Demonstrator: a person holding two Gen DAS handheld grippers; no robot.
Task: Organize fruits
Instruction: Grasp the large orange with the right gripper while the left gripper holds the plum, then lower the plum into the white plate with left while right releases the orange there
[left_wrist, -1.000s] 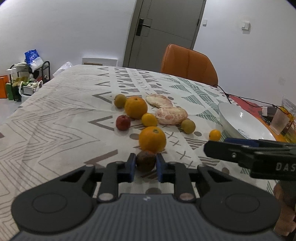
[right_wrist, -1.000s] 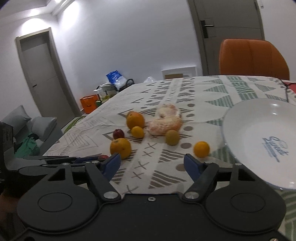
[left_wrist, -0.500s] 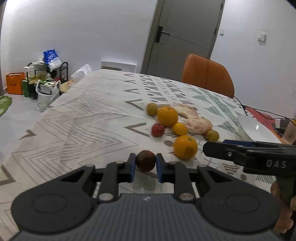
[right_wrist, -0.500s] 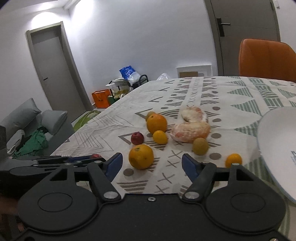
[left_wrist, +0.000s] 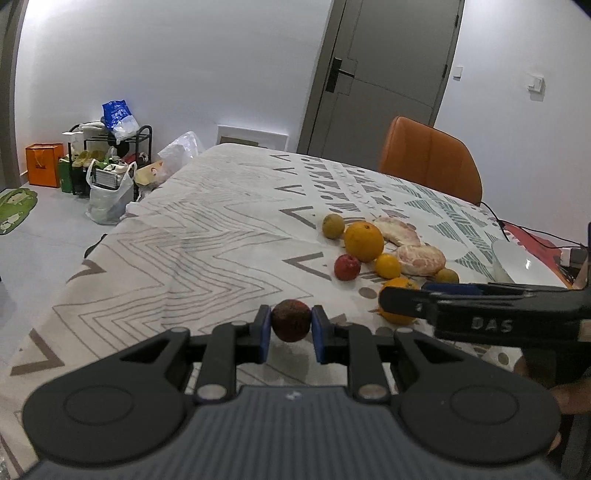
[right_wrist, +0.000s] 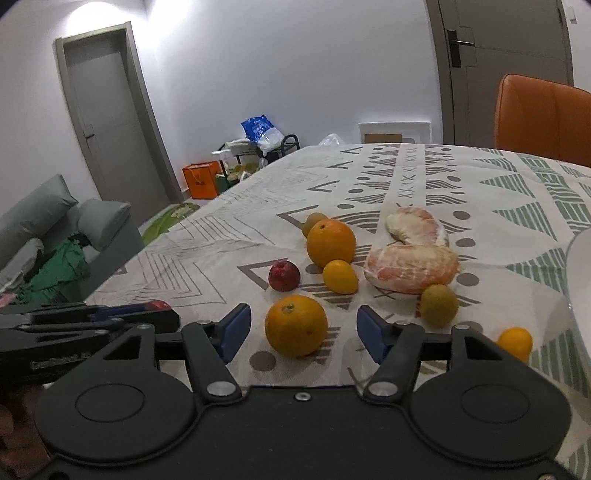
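My left gripper (left_wrist: 291, 334) is shut on a small dark red fruit (left_wrist: 291, 320) and holds it above the patterned tablecloth. My right gripper (right_wrist: 303, 332) is open, its jaws on either side of a large orange (right_wrist: 296, 325) that rests on the cloth; it also shows from the side in the left wrist view (left_wrist: 480, 314). Beyond lie a red apple (right_wrist: 284, 275), a small yellow citrus (right_wrist: 340, 276), a second large orange (right_wrist: 331, 242), peeled pomelo pieces (right_wrist: 412, 267), two greenish-brown fruits (right_wrist: 439, 305) and a small orange citrus (right_wrist: 515, 342).
A white bowl (left_wrist: 517, 263) stands at the table's right; its rim shows in the right wrist view (right_wrist: 576, 273). An orange chair (left_wrist: 430, 164) stands behind the table. Cables lie at the far right edge. Bags, a rack and a sofa are on the floor to the left.
My left gripper has lifted the dark red fruit and drawn back to the left. My right gripper has moved left, from the bowl to around the near orange.
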